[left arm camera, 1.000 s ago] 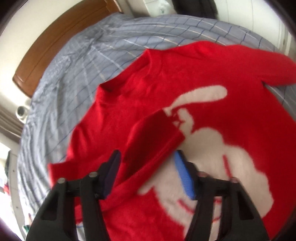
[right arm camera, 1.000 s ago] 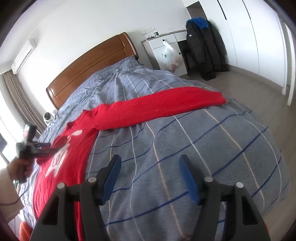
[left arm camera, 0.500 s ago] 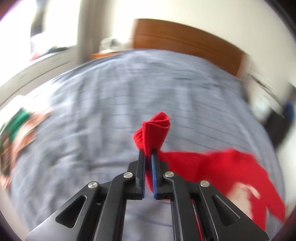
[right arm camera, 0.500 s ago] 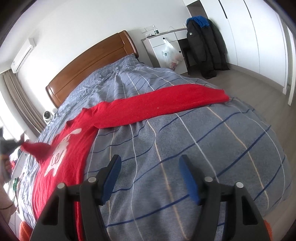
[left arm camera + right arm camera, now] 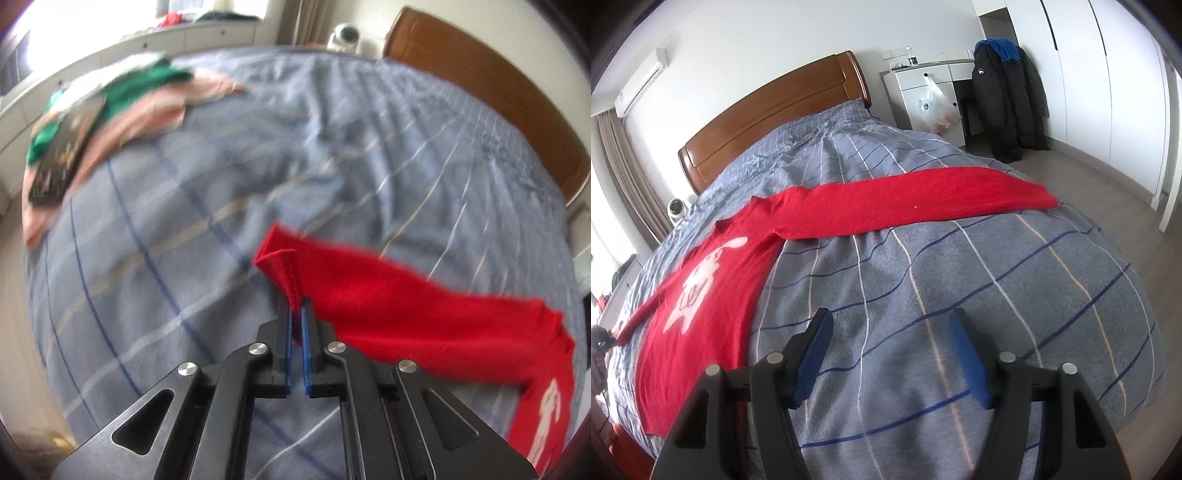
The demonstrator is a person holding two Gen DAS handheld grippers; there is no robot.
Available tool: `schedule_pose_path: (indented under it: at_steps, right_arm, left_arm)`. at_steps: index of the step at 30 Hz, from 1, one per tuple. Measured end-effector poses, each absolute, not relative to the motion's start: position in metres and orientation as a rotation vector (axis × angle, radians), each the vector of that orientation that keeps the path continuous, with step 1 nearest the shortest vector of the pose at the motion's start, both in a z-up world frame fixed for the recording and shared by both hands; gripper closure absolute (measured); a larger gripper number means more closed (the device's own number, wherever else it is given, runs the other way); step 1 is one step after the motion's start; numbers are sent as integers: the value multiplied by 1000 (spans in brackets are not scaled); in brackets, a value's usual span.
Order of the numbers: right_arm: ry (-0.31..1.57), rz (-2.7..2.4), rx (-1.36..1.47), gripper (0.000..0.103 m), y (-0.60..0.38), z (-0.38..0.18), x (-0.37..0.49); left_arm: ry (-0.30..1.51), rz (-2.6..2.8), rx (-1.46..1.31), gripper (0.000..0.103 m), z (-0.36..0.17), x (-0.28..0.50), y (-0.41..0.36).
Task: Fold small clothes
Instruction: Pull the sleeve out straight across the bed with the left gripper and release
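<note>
**Sleeve pinched, sweater spread on the bed**

The left gripper [image 5: 295,314] has its jaws clamped on the cuff of the red sweater [image 5: 713,280], which lies flat across the checked bed [image 5: 997,295]. The right gripper [image 5: 890,354] hovers above the bedding, jaws wide apart.

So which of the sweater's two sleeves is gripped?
The sleeve pinched at its cuff by the left gripper; the other sleeve lies flat, untouched, beyond the open right gripper.
</note>
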State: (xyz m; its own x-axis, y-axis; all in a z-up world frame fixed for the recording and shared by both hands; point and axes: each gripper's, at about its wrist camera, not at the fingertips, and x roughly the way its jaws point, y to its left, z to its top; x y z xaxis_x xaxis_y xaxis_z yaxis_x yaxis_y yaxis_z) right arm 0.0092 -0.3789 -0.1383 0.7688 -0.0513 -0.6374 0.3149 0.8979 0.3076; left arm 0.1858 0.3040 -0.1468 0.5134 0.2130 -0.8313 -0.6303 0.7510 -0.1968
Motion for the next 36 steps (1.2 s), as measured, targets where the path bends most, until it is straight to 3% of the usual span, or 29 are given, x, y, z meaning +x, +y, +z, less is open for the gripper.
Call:
schedule_pose_path:
  at_steps: [12,15,17,19,28,32,36]
  right_arm:
    - [701,-219,353,39,-366,-140,15]
    - [704,-216,337,39,-363,-139,16]
    - [705,-212,327,39,-361,-139,15]
    - [705,-210,322,39,-360,-139,16]
    - [712,-209,327,38,-359,-140,18]
    - [705,-206,335,38,-360,-140,16]
    - [697,-209,357,38,-364,-139,13]
  left_arm:
    - [865,478,-509,96,-164,169,305]
    - [863,461,-522,83,-158,154,308]
    - [843,515,-463,55,-144,141,301]
    - [784,516,-403,42,-125,130,288]
    - [702,96,-283,19,-66,202,170]
    - [805,17,-156,19,-86,261,109]
    - [885,120,-183,19,-122,273,114]
